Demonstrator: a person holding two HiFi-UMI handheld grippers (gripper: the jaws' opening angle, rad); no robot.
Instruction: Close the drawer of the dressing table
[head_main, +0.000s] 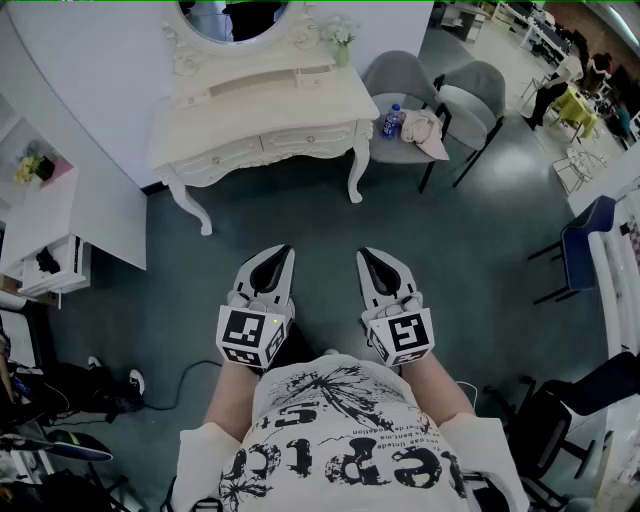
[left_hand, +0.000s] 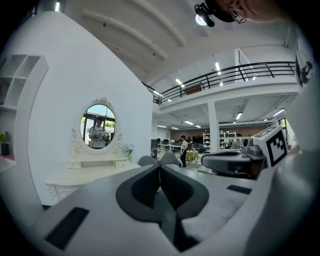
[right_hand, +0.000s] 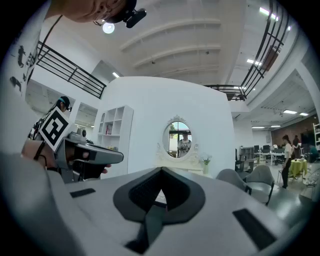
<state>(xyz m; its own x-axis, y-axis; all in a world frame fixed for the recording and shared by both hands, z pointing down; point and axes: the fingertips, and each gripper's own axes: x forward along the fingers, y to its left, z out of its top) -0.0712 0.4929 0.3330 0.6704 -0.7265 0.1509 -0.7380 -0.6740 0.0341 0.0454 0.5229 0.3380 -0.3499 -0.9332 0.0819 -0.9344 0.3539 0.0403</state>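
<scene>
- Our left gripper (head_main: 283, 252) is squeezed together with nothing in it, well in front of the dressing table (head_main: 270, 112).
- Our right gripper (head_main: 366, 254) is closed and empty too, just as far from the table.
- A small drawer (head_main: 313, 76) on the table's top, below the mirror (head_main: 235, 18), looks pulled out a little.
- We see two grey chairs (head_main: 395, 72) at the table's right.

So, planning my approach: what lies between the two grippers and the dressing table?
Just bare floor before the dressing table, as the head view shows.

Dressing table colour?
Cream white; the dressing table shows best in the head view.
</scene>
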